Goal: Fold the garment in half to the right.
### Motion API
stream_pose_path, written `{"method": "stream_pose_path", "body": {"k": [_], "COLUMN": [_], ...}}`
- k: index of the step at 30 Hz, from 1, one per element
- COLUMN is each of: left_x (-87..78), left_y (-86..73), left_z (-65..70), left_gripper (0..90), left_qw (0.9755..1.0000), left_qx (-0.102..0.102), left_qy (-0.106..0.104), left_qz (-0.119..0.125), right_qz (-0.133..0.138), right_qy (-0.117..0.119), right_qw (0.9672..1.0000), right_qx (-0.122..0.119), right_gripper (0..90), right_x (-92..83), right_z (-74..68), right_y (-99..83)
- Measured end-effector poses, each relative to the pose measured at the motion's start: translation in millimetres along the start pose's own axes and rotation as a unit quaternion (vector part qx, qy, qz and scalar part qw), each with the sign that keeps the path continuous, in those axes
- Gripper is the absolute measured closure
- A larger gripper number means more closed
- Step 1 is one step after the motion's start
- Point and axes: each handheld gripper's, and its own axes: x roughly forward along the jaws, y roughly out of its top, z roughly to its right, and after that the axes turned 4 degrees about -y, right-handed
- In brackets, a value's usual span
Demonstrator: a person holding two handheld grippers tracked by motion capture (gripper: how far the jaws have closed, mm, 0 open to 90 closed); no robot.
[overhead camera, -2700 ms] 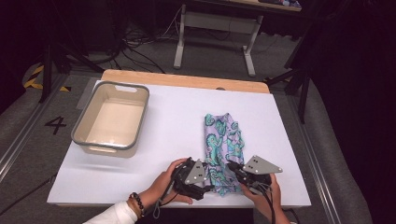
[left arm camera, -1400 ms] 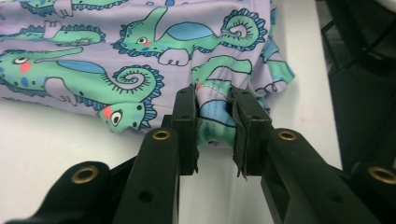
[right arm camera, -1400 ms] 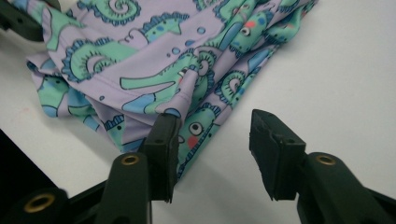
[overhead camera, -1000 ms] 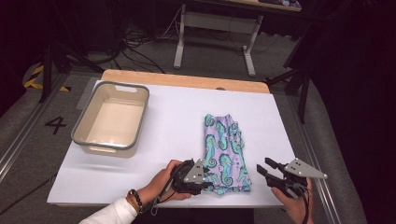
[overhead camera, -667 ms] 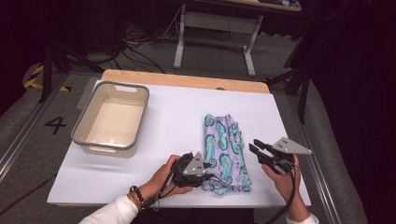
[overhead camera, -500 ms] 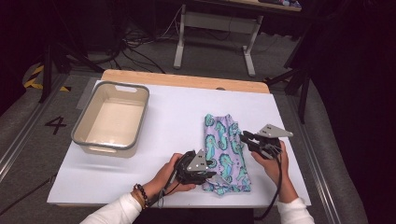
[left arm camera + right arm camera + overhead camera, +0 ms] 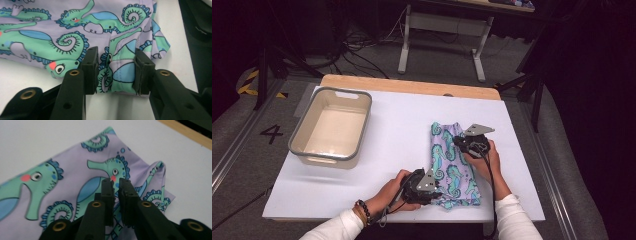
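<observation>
A lilac cloth (image 7: 453, 167) printed with green seahorses lies flat on the white table (image 7: 397, 125), right of centre. My left gripper (image 7: 436, 190) sits at the cloth's near left corner. In the left gripper view a bunched fold of the cloth (image 7: 120, 72) is caught between the jaws of the left gripper (image 7: 116, 70), which stand fairly wide. My right gripper (image 7: 460, 143) rests on the cloth's far right part. In the right gripper view its jaws (image 7: 116, 181) are almost together, tips down on a seahorse of the cloth (image 7: 75, 177). A far corner (image 7: 158, 170) is curled up.
A grey-rimmed beige bin (image 7: 299, 150) stands empty at the table's left. A wooden strip (image 7: 412, 86) runs along the far edge. Beyond it are the floor, cables and a desk frame (image 7: 477, 50). Bare white table lies between the bin and the cloth.
My right gripper left the cloth's near right corner, swung out open to the right, then came in over the far right part and closed. The left gripper stayed at its corner.
</observation>
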Motion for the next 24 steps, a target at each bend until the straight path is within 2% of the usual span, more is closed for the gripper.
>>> {"method": "stream_pose_path", "body": {"k": [1,4,6,9,11,14,17,19,21,24], "left_x": [0.3,1.4,1.8,2.4,2.3,2.5,2.7,2.7,2.8,2.8], "left_y": [-0.3,-1.3,-1.3,-1.0,-1.0,-1.1,-1.1,-1.1,-1.1,-1.4], "left_z": [0.0,-0.3,0.5,1.7,2.3,2.3,2.5,2.5,2.4,3.8], "left_gripper": [62.2,61.9,61.8,61.5,61.3,61.3,61.3,61.3,61.2,61.2], "left_qw": [1.0000,1.0000,1.0000,1.0000,0.9999,0.9999,0.9999,0.9999,0.9999,0.9999], "left_qx": [-0.001,-0.007,-0.001,0.001,0.003,0.005,0.007,0.006,0.006,0.006], "left_qy": [0.000,-0.001,0.002,0.006,0.008,0.009,0.010,0.009,0.009,0.013], "left_qz": [0.001,-0.001,0.000,-0.004,-0.006,-0.005,-0.005,-0.006,-0.005,-0.004], "right_qz": [-0.007,-0.019,-0.029,-0.030,-0.026,-0.032,-0.019,0.003,0.015,0.026], "right_qy": [-0.004,-0.014,-0.040,-0.047,-0.043,-0.053,-0.052,-0.049,-0.054,-0.052], "right_qw": [1.0000,0.9997,0.9987,0.9978,0.9971,0.9969,0.9970,0.9962,0.9952,0.9950], "right_qx": [-0.003,0.010,0.015,0.037,0.056,0.049,0.054,0.072,0.080,0.081], "right_gripper": [86.5,89.1,89.9,90.0,90.0,89.8,85.0,81.8,72.8,65.4], "right_x": [3.1,8.2,9.5,9.7,9.4,9.4,6.4,2.0,-0.3,1.4], "right_z": [0.6,6.6,12.8,19.0,22.7,21.9,24.4,30.7,35.3,39.7], "right_y": [-1.7,-8.6,-15.1,-21.2,-24.1,-23.8,-20.3,-14.4,-6.3,6.1]}}
